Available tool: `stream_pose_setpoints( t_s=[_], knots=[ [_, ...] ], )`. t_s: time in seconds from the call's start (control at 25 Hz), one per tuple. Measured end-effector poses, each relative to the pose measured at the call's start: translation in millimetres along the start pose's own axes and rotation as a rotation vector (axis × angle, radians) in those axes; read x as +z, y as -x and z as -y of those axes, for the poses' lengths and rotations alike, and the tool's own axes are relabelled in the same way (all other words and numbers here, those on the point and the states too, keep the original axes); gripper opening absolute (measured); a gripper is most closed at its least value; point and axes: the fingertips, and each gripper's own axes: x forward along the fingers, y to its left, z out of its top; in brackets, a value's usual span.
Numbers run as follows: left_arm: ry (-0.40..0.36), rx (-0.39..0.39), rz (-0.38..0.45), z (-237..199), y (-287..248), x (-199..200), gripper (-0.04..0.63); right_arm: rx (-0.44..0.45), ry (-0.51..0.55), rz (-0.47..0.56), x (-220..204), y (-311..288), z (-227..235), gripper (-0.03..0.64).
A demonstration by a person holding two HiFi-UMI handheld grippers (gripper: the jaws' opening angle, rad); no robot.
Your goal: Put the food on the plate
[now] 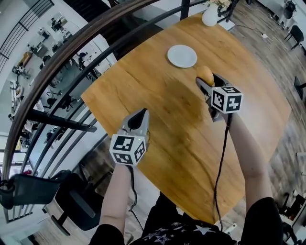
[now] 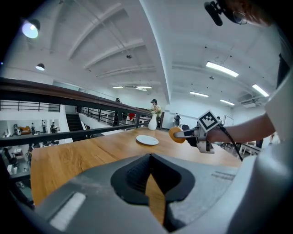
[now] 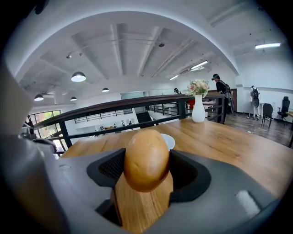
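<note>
A golden-brown bread roll is clamped between the jaws of my right gripper, held above the wooden table. In the head view the roll hangs just right of and nearer than the empty white plate. The plate peeks out behind the roll in the right gripper view. From the left gripper view I see the roll beside the plate. My left gripper hovers over the table's near left part, jaws together with nothing between them.
A white vase with flowers stands at the table's far edge behind the plate. A dark curved railing runs along the table's left side, with a drop to a lower floor beyond it. A chair stands at the near left.
</note>
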Motion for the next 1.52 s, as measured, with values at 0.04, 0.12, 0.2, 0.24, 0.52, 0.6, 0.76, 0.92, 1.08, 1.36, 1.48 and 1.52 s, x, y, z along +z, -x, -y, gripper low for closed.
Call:
stream_pose_setpoints(
  t_s=[0.04, 0.12, 0.2, 0.24, 0.52, 0.6, 0.76, 0.92, 1.08, 1.36, 1.48, 1.52],
  knots=[
    [-0.007, 0.003, -0.005, -4, -4, -1, 0.002, -0.002, 0.007, -0.005, 0, -8, 3, 0.304],
    [-0.014, 0.007, -0.013, -10, -11, -2, 0.002, -0.004, 0.027, -0.015, 3, -24, 7, 0.304],
    [-0.017, 0.011, -0.014, -14, -17, -1, 0.002, -0.006, 0.046, -0.020, 9, -40, 13, 0.304],
    [-0.019, 0.013, -0.013, -16, -20, -1, 0.002, -0.010, 0.056, -0.018, 13, -48, 16, 0.304],
    [-0.023, 0.030, -0.005, -34, -38, 0, 0.003, -0.016, 0.126, -0.038, 27, -104, 22, 0.304],
    [-0.027, 0.028, -0.012, -38, -44, -1, 0.003, -0.029, 0.150, -0.063, 24, -117, 23, 0.304],
    [-0.020, 0.032, -0.016, -41, -56, -8, 0.002, -0.028, 0.171, -0.124, 15, -142, 25, 0.304],
    [-0.020, 0.018, -0.014, -35, -61, -13, 0.003, -0.017, 0.222, -0.143, 16, -158, 23, 0.304],
    [0.001, 0.015, 0.005, -41, -58, -14, 0.003, -0.028, 0.266, -0.187, 13, -170, 18, 0.304],
    [0.003, 0.030, 0.011, -47, -62, -11, 0.002, -0.071, 0.259, -0.202, 14, -182, 25, 0.305],
    [0.005, 0.028, 0.004, -48, -64, -15, 0.003, -0.077, 0.267, -0.213, 11, -184, 23, 0.309],
    [0.006, 0.028, 0.003, -49, -64, -16, 0.002, -0.067, 0.267, -0.227, 8, -184, 21, 0.335]
  ],
)
